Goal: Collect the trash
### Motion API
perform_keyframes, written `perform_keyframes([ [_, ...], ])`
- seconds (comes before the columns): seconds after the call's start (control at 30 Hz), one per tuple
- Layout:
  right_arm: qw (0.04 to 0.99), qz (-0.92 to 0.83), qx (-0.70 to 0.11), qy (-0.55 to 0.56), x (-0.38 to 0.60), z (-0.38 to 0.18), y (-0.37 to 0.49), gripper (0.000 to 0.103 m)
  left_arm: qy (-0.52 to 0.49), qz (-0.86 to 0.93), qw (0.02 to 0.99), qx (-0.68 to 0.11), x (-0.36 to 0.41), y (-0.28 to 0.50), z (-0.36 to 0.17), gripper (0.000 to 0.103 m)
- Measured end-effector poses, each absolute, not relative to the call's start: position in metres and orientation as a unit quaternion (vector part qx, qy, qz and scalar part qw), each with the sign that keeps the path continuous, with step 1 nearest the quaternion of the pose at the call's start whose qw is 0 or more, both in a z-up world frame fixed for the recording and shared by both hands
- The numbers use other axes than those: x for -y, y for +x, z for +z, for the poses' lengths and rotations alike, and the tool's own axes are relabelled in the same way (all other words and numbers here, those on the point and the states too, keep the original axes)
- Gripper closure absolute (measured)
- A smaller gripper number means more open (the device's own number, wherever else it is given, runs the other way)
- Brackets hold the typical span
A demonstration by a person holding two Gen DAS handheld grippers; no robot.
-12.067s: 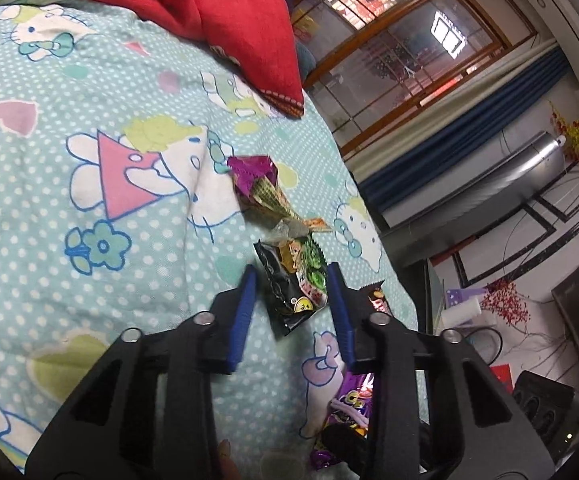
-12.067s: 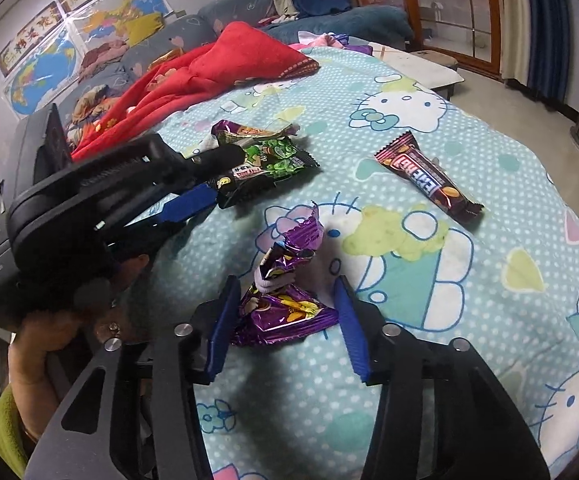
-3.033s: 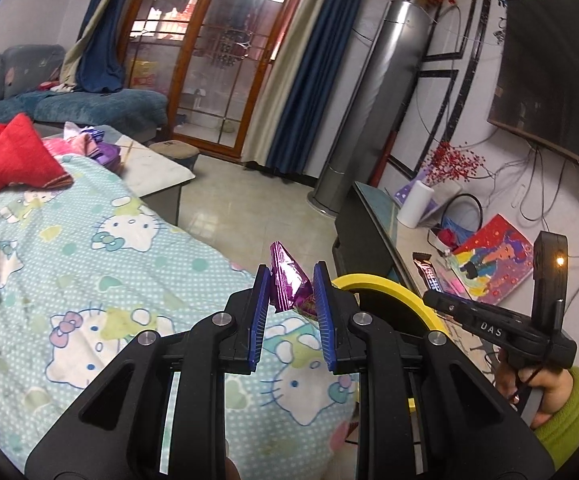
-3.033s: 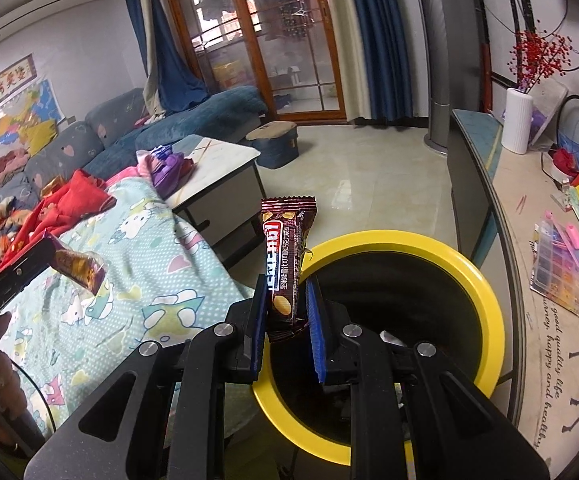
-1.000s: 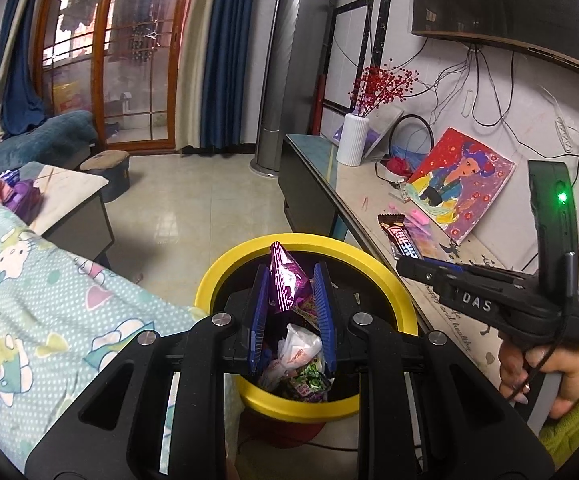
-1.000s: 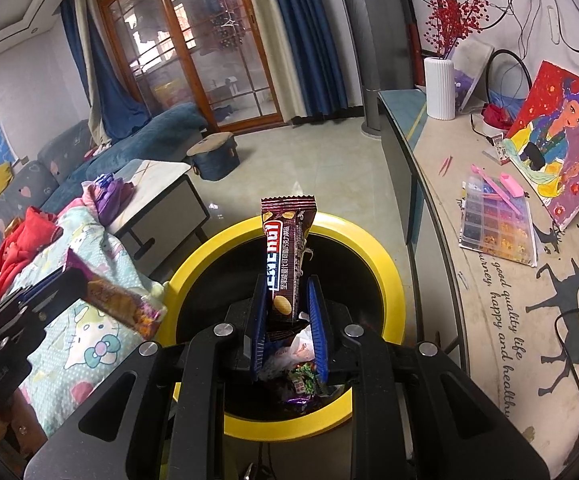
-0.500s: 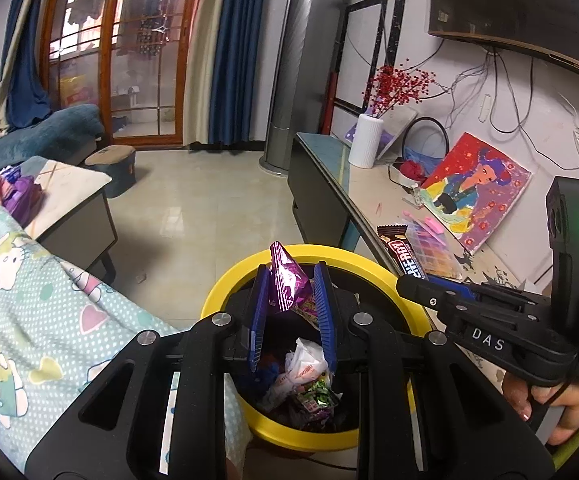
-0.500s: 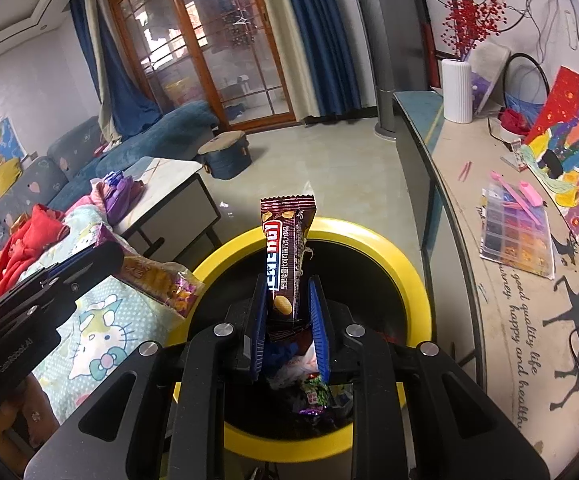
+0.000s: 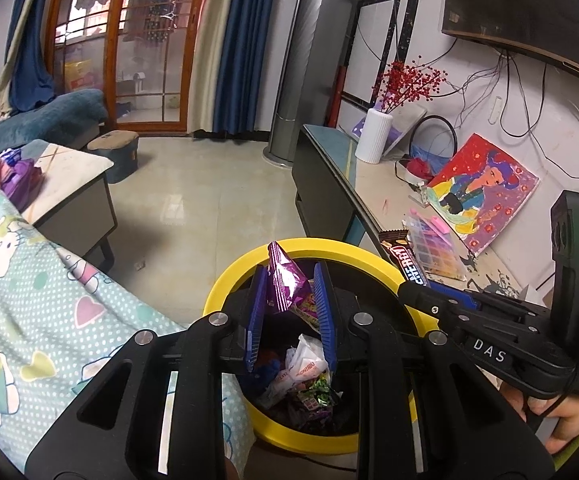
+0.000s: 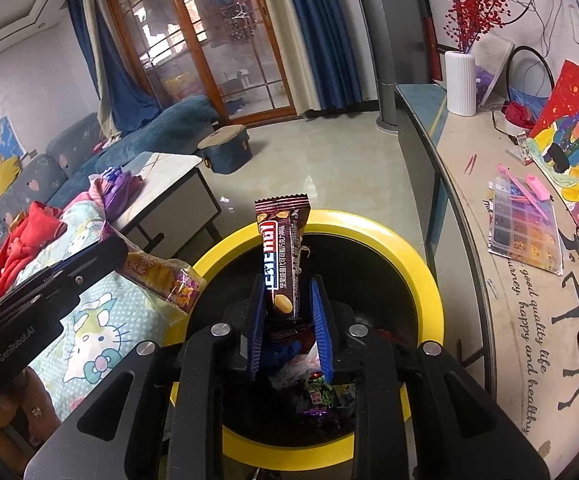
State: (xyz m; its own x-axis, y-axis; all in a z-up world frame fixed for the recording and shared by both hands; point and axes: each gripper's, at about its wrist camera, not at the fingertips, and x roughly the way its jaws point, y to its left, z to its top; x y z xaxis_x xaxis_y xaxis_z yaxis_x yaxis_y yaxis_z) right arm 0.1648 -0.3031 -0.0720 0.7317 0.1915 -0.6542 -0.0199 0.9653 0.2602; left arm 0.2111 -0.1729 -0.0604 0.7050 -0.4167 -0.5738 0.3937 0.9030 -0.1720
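A yellow-rimmed black bin (image 9: 225,292) with several wrappers inside stands below both grippers. My left gripper (image 9: 289,276) is shut on a purple snack wrapper (image 9: 285,280), held over the bin's near-left part. In the right wrist view that left gripper (image 10: 117,252) comes in from the left, with its wrapper (image 10: 161,276) hanging at the bin's rim (image 10: 421,264). My right gripper (image 10: 287,284) hangs over the bin's mouth. Its jaws are opening, and the brown chocolate bar wrapper (image 10: 283,248) still stands upright between them. The left wrist view shows the right gripper (image 9: 405,294) and its bar (image 9: 403,260) over the right rim.
A bed with a teal cat-print cover (image 9: 29,300) lies left of the bin, and a low side table (image 9: 69,184) stands behind it. On the right runs a long cabinet (image 10: 449,168) with a white vase (image 10: 461,80), a painting (image 10: 569,136) and a bead box (image 10: 525,224). A hand (image 9: 565,420) holds the right gripper.
Both grippers have drifted a little further over the bin, each still with its wrapper. The right jaws have parted slightly around the chocolate bar.
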Motion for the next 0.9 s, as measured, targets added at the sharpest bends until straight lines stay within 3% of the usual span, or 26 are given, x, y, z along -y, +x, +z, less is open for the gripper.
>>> perform_keyframes([
  [0.33,0.924,0.048,-0.361,0.119,0.307,-0.072,0.159,0.072,-0.013,-0.220,0.921,-0.322,0.173,0.209,-0.061,0.076],
  [0.63,0.927,0.039,-0.354,0.115,0.313,-0.066,0.153,0.060,-0.015,-0.216,0.922,-0.320,0.170,0.204,-0.056,0.043],
  [0.7,0.929,0.039,-0.351,0.111,0.312,-0.063,0.151,0.055,-0.018,-0.213,0.923,-0.321,0.168,0.204,-0.054,0.033],
  [0.9,0.932,0.037,-0.344,0.103,0.308,-0.056,0.144,0.037,-0.020,-0.207,0.925,-0.318,0.157,0.197,-0.049,0.017],
])
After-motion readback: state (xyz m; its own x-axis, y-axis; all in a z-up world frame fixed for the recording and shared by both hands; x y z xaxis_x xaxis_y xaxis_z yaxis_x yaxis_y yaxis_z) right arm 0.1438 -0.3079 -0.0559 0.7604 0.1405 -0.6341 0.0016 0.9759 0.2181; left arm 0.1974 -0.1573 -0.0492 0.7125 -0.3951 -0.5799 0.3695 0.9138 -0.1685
